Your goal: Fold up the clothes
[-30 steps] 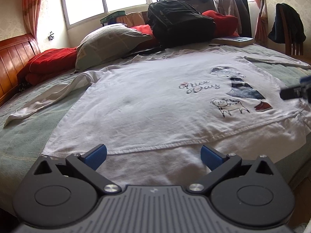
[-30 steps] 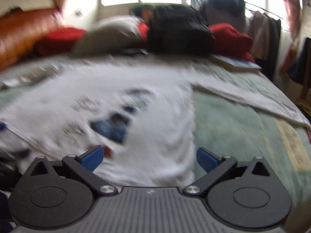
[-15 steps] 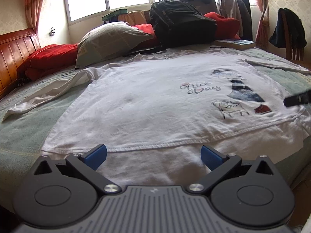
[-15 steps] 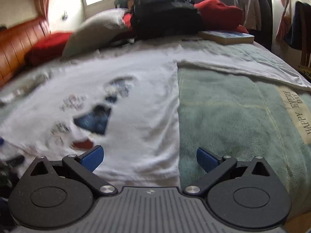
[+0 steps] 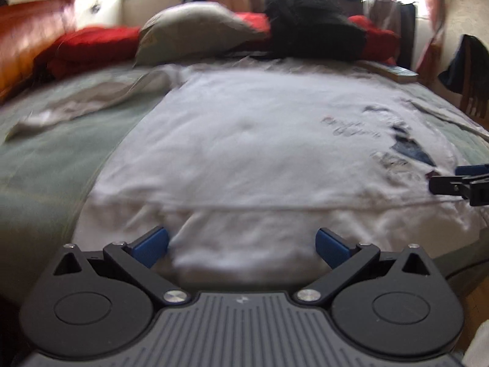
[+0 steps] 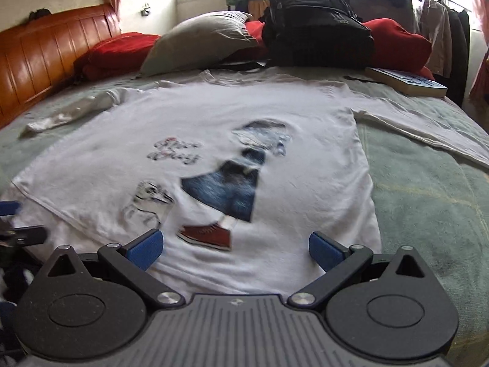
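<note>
Two grippers are held low at the near edge of the bed (image 6: 428, 214), each with its blue-tipped fingers spread wide and nothing caught between them. The left gripper (image 5: 241, 241) is placed over the bottom hem of the white shirt (image 5: 244, 140), which is spread flat, print side up, across the green bedspread. The right gripper (image 6: 233, 246) is set over the hem near the shirt's right side edge, just past the printed red shoe. One sleeve (image 6: 421, 125) is stretched out across bare bedspread to the right; the other sleeve (image 5: 79, 104) is laid out to the left. The far edge is crowded by a pillow (image 6: 198, 42), a backpack (image 6: 314, 27) and a book (image 6: 406, 81).
</note>
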Demonstrator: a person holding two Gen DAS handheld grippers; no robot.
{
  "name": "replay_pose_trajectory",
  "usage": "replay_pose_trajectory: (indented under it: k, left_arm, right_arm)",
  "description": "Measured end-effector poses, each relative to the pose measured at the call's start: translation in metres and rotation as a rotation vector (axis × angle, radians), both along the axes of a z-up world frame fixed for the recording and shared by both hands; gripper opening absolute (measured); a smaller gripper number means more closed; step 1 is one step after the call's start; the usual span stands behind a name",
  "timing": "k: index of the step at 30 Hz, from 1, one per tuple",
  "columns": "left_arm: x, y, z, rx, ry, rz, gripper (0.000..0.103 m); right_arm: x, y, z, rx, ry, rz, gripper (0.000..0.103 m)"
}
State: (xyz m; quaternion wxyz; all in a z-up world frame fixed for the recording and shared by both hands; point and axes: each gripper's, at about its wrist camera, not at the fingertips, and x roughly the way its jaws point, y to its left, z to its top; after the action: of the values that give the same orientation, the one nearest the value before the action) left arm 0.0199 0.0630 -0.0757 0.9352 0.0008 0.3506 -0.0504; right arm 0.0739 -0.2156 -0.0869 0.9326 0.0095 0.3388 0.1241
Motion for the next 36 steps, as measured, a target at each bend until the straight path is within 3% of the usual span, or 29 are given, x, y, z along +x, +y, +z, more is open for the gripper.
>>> replay_pose_trajectory:
  k: [7, 11, 13, 19, 22, 26, 29, 31, 33, 36]
  left_arm:
    - [0.015, 0.018, 0.03, -0.054, -0.083, -0.056, 0.102]
    - [0.042, 0.033, 0.012, -0.131, 0.004, -0.042, 0.102]
    - [0.042, 0.04, 0.005, -0.132, 0.001, -0.044, 0.102]
    - [0.029, 0.057, 0.018, -0.087, 0.042, 0.032, 0.102]
    - [0.028, 0.062, 0.035, -0.106, 0.013, 0.017, 0.102]
    - [0.05, 0.055, 0.06, -0.158, -0.031, -0.036, 0.102]
    - [0.081, 0.038, 0.061, -0.161, -0.033, -0.083, 0.102]
    - [0.103, 0.031, 0.051, -0.18, -0.004, -0.083, 0.102]
    - [0.121, 0.033, 0.032, -0.218, 0.075, -0.039, 0.102]
    - [0.122, 0.038, 0.025, -0.22, 0.12, -0.014, 0.102]
  right_arm:
    - [0.002, 0.004, -0.005, -0.028, -0.009, -0.005, 0.103]
    - [0.003, 0.002, -0.004, -0.02, -0.005, 0.004, 0.103]
    - [0.004, -0.001, -0.001, -0.02, 0.01, 0.007, 0.103]
    - [0.027, -0.016, 0.023, -0.001, 0.038, -0.036, 0.103]
    - [0.052, -0.016, 0.04, 0.029, 0.033, -0.039, 0.103]
    - [0.088, 0.012, 0.062, 0.028, -0.011, 0.089, 0.103]
    - [0.114, 0.04, 0.076, 0.015, -0.053, 0.207, 0.103]
    - [0.129, 0.051, 0.078, -0.003, -0.057, 0.24, 0.103]
    - [0.143, 0.062, 0.08, -0.021, -0.061, 0.273, 0.103]
    - [0.165, 0.079, 0.084, -0.047, -0.066, 0.322, 0.103]
